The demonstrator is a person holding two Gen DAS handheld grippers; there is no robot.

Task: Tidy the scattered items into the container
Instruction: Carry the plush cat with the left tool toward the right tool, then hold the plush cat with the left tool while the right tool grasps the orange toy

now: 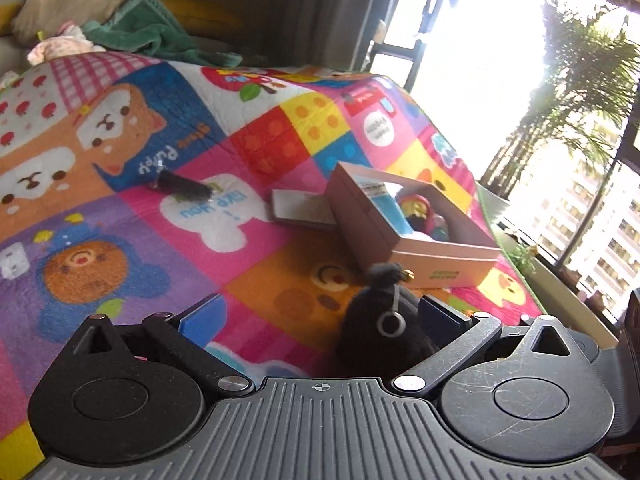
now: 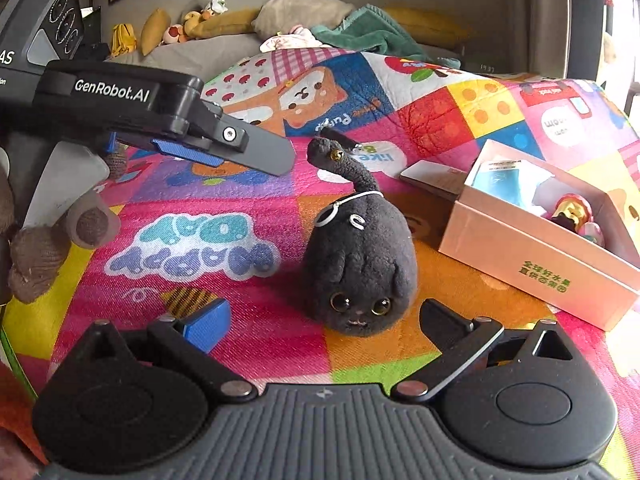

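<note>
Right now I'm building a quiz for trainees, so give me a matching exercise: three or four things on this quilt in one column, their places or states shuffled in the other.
Things:
1. dark grey plush cat
2. pink cardboard box
3. black stick-shaped item
4. left gripper

Places or states:
A. lies on the white speech bubble
B. open, hovering above the quilt
C. sits between the right gripper's open fingers
D. lidless, toys inside

Pairs: 1-C, 2-D, 3-A, 4-B

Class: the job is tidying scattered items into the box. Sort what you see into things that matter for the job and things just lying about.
For the job: plush cat, black stick, card, box.

Lying about: green towel, beige pillow, yellow cushion.
</note>
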